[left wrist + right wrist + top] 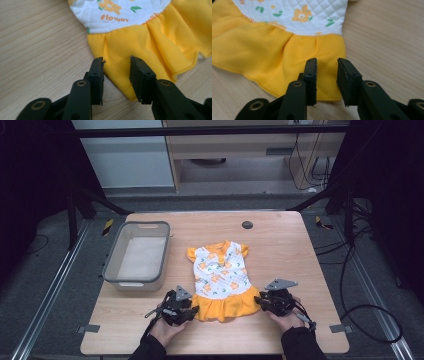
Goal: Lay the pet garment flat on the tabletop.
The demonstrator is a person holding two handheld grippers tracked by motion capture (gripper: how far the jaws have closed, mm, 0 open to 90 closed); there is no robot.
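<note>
On a light wooden table (pixel 280 250), a small child's dress (pixel 220 270) lies flat with its neck toward the far edge and its yellow ruffled skirt (pixel 225 306) toward the person seated at the near side. The bodice is white, quilted and printed with orange flowers and green leaves. The left gripper (pixel 189 311), held in the person's left hand (pixel 165 330), sits at the skirt's left hem corner; the right gripper (pixel 261 302), in the right hand (pixel 286 319), sits at the right hem corner. In the left gripper view, the two black jaws stand apart with the yellow hem (pixel 117 67) lying between them, a clear gap showing on the fabric and no pad pressed against it. The right gripper view shows much the same: jaws parted, straddling the hemmed right corner of the skirt (pixel 325 75), cloth flat on the wood between them. To the left of the dress, just apart from its sleeve, stands a grey plastic bin (pixel 112 265), rectangular with rounded corners. A small dark round disc (pixel 247 225) is set in the tabletop near the far edge, beyond the collar. Dark sleeves reach in from the near edge.
</note>
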